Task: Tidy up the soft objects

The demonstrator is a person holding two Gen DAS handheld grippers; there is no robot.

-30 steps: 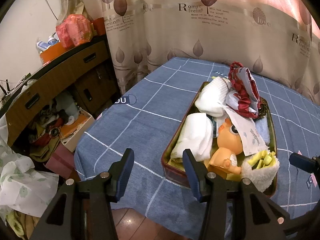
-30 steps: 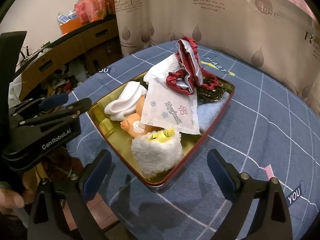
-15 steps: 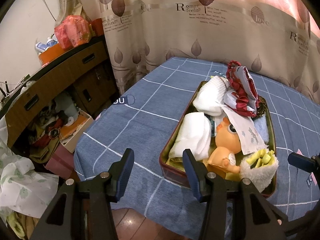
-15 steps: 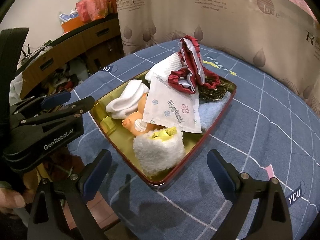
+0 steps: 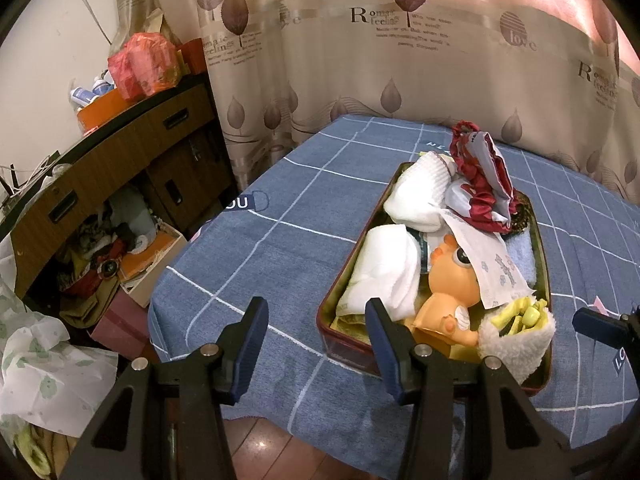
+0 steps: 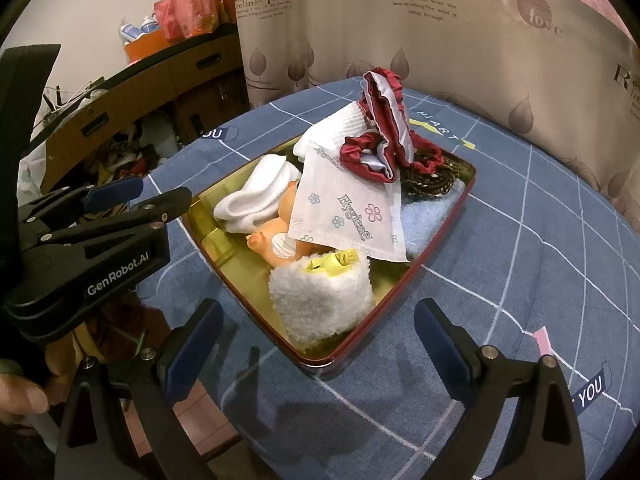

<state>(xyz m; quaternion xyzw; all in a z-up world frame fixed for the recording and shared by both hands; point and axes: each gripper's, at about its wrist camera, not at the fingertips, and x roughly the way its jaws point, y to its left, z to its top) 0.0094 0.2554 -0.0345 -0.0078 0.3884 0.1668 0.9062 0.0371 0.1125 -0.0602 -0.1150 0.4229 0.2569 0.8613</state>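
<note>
A red-rimmed gold tin tray sits on the blue checked tablecloth, packed with soft things. In it lie rolled white cloths, an orange rubber toy, a tissue packet, a red and white scrunchie, a blue towel and a fluffy white roll with yellow inside. My left gripper hovers open over the cloth just left of the tray's near corner. My right gripper hangs open around the fluffy roll's near end, apart from it.
A brown cabinet stands left of the table with clutter and boxes under it. A leaf-print curtain hangs behind. White wrapping paper lies low left. A hand holds the left gripper's body.
</note>
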